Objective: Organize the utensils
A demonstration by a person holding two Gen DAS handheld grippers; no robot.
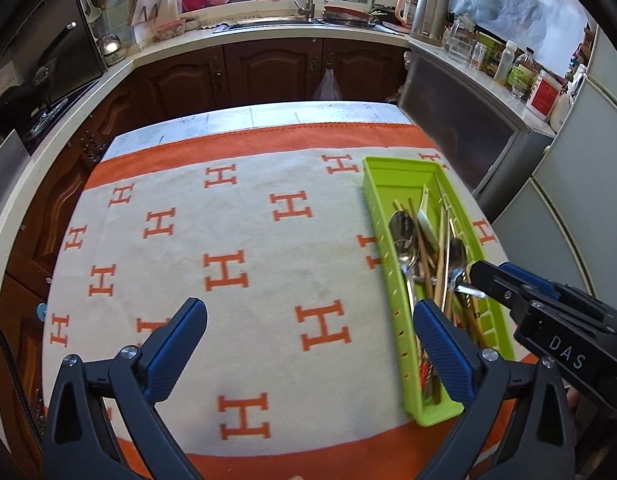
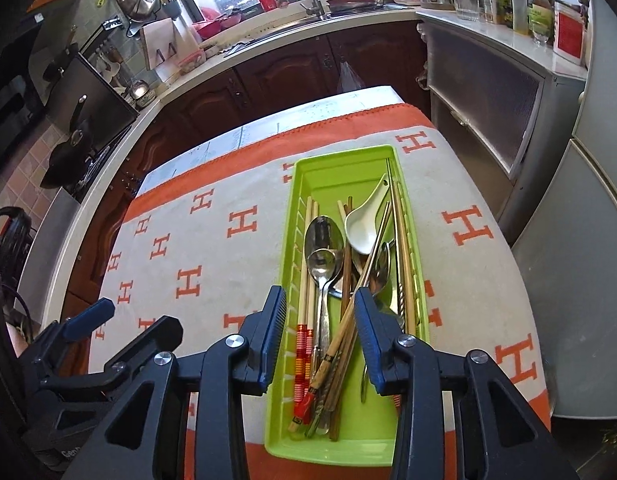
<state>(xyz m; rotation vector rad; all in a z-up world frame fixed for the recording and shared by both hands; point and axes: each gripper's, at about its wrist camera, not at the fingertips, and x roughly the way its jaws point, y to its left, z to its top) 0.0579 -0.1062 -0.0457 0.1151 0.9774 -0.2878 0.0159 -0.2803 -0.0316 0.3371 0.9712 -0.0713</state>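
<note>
Left wrist: cloth (image 1: 228, 240) bare beside tray (image 1: 382, 216) edge.

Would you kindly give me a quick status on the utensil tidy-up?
Left tongs open, empty, over the cloth. Right tongs open, empty, above the green tray. Spoons and chopsticks all in the tray. Nothing in the way.
</note>
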